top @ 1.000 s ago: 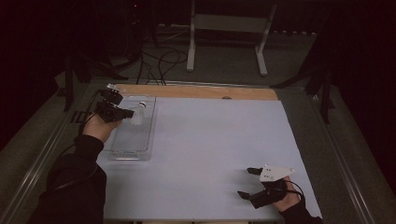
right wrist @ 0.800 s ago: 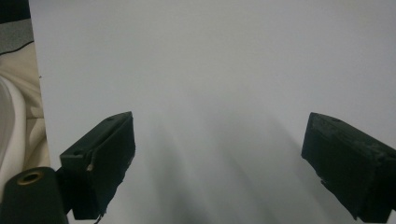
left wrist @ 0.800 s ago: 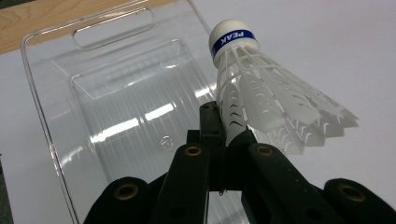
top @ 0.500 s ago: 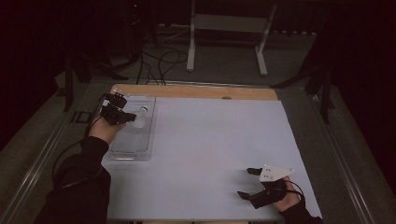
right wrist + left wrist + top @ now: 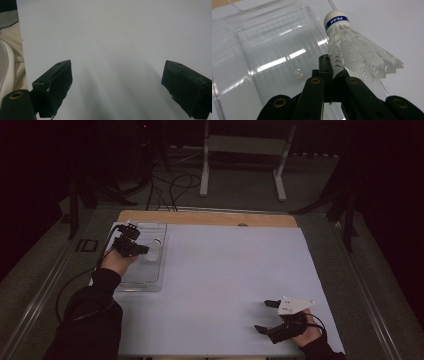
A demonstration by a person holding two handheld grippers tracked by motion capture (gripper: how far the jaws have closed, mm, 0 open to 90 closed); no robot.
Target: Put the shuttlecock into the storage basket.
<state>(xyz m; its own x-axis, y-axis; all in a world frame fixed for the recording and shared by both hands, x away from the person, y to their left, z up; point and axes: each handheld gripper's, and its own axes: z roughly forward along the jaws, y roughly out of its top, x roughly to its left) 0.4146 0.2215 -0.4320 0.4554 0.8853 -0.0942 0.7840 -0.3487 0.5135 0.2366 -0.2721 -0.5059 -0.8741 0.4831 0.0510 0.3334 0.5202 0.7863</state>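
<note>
Left gripper (image 5: 332, 72): clamped on the shuttlecock's (image 5: 352, 50) skirt, over the clear tray (image 5: 262, 50).
Shuttlecock: cork end away from the jaws, above the tray's right side.
Right gripper (image 5: 267, 316): jaws wide apart, nothing between, low over the white table sheet (image 5: 235, 270).

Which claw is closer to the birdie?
Left. The left claw grips the birdie over the tray; the right claw sits open, far across the table.

High view overlooks the white table (image 5: 230, 285); gripper views hug it close.
</note>
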